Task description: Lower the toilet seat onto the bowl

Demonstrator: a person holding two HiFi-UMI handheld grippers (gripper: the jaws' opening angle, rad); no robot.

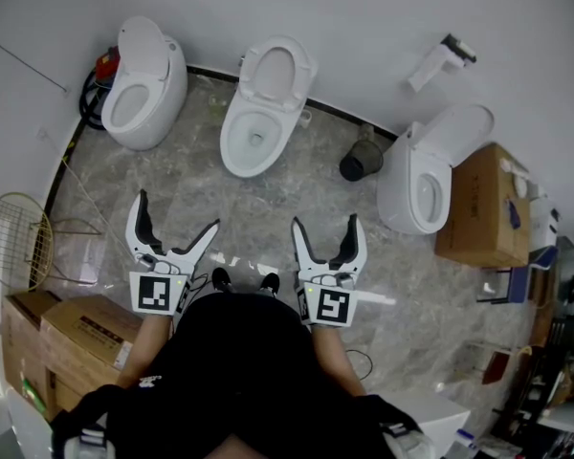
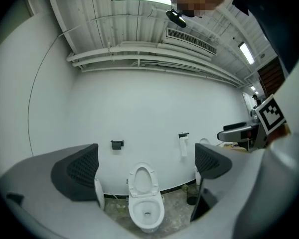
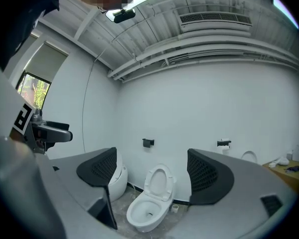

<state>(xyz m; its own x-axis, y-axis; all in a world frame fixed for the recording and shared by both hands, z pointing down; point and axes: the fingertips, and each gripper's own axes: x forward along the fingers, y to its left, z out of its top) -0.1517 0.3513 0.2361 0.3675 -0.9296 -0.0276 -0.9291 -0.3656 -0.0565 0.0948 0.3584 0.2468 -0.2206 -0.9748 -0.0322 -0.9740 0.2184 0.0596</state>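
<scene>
Position: the toilet seat [image 1: 249, 79] stands raised against the wall [image 1: 364, 27], above the bowl [image 1: 253, 146] of the middle toilet at the far edge of the floor [image 1: 268, 218]. Your left tool [image 1: 178, 211] and right tool [image 1: 326, 221] are both spread wide with nothing between the pads. They are held level and well apart from the bowl.

Judgement on the step in hand: the approach is not yet made. Step up square to the middle bowl and take the top rim of the seat with one tool only. Pinch the ring, not the lid that appears to sit behind it, and guide it through the whole arc until it rests on the bowl. Letting go early would probably let it slam. Keep the idle tool to one side, out of the seat's path.

Views compared: only the head view shows the full row. It takes in a second toilet [image 1: 143, 84] toward the floor's left edge, a third toilet [image 1: 421, 175] toward the right, a dark bin [image 1: 362, 159] between the middle and third toilets, and a cardboard box [image 1: 483, 208] beyond. The left gripper view faces the seat almost head-on and plainly shows a black wall holder [image 2: 117, 144], which the head view cuts off at its top edge. The right gripper view takes the bowl at a slant and adds a window [image 3: 32, 91] at its left.
</scene>
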